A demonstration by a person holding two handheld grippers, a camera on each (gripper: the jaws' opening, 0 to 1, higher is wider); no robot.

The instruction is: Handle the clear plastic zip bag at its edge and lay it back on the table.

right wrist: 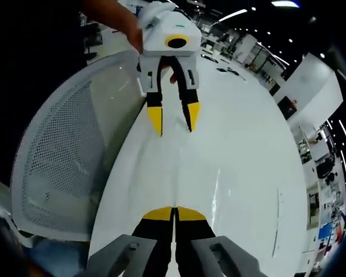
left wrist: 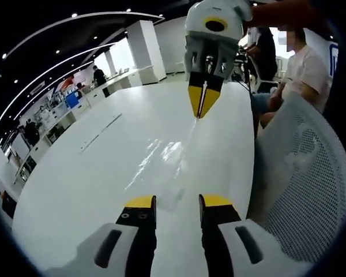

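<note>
Clear zip bag [left wrist: 172, 157] lies stretched on white table [left wrist: 92, 173], far edge pinched by right gripper [left wrist: 203, 107] for control; left gripper [left wrist: 177, 203] held apart, unloaded, over the near edge

Left gripper view: rides the left tool [left wrist: 177, 210]; looks low along the white desk [left wrist: 104, 167] toward the right tool [left wrist: 205, 103], which faces it.
Right gripper view: rides the right tool [right wrist: 174, 214]; looks the opposite way along the desk [right wrist: 242, 156] toward the left tool [right wrist: 173, 118].
Proximity: both cameras sit close above the desk surface.
Shared region: the desk strip between the tools, and the mesh chair [left wrist: 308, 173] [right wrist: 63, 167] at the desk edge.
</note>
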